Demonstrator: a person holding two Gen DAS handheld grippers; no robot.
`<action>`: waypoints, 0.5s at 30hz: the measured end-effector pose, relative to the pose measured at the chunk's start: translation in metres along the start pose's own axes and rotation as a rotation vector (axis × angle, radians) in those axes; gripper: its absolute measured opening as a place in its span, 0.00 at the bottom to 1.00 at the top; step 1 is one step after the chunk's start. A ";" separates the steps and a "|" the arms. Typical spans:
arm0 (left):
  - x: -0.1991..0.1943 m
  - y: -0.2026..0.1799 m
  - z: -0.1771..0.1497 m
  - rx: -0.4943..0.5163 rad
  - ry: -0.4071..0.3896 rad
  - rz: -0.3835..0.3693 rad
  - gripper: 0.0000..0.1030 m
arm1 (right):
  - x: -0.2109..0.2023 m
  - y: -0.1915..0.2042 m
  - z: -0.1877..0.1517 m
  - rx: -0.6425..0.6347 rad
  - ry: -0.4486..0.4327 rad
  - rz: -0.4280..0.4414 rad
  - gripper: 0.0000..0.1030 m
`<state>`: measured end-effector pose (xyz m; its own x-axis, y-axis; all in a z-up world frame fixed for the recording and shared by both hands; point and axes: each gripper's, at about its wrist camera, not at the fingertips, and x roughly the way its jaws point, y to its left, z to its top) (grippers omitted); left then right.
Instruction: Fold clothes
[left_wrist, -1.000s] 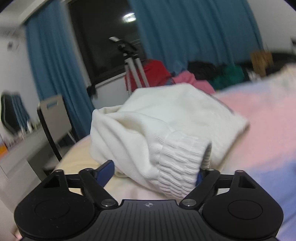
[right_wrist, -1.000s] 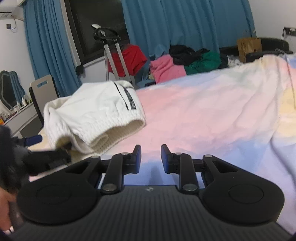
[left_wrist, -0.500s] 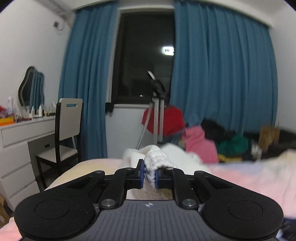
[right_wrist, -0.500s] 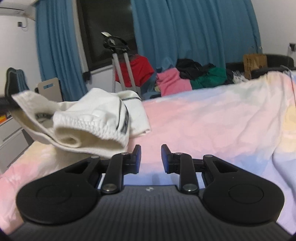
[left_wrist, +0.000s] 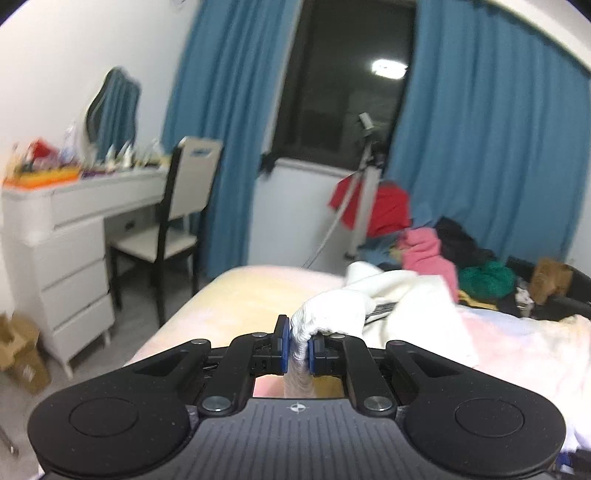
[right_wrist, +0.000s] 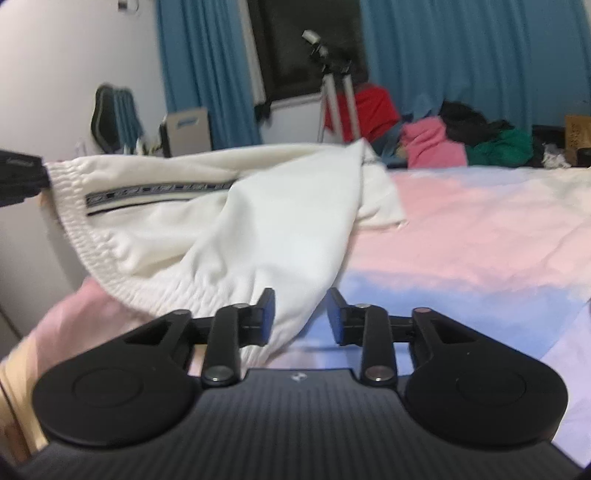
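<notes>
**White garment lifted by its ribbed band**

While my left gripper (left_wrist: 298, 345) was clenched on the ribbed elastic band (right_wrist: 79, 236), the white garment (right_wrist: 236, 229) hung stretched above the pastel bedspread (right_wrist: 480, 229), its far end resting on the bed. My right gripper (right_wrist: 298, 315) was parted with nothing between its pads, and loose cloth drooped just in front of it. The fabric looked soft, light and floppy, so I judged the thicker band, further along its curve, the surest second hold.

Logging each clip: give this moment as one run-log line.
left gripper: shut on white garment waistband | right gripper: open, empty | garment: lifted, far end on bed
</notes>
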<state>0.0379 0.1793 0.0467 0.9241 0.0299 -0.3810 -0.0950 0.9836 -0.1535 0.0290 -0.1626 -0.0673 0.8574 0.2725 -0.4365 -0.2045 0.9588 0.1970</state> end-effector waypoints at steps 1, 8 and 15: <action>0.005 0.006 -0.001 -0.017 0.010 0.011 0.10 | 0.004 0.003 -0.001 -0.001 0.023 0.020 0.40; 0.029 0.038 -0.008 -0.113 0.049 0.070 0.10 | 0.036 0.029 -0.018 -0.109 0.152 0.099 0.49; 0.062 0.066 -0.006 -0.212 0.094 0.109 0.10 | 0.070 0.026 -0.024 -0.037 0.154 0.079 0.48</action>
<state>0.0866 0.2455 0.0080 0.8666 0.1078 -0.4871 -0.2771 0.9159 -0.2903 0.0722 -0.1165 -0.1136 0.7559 0.3532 -0.5512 -0.2879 0.9356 0.2045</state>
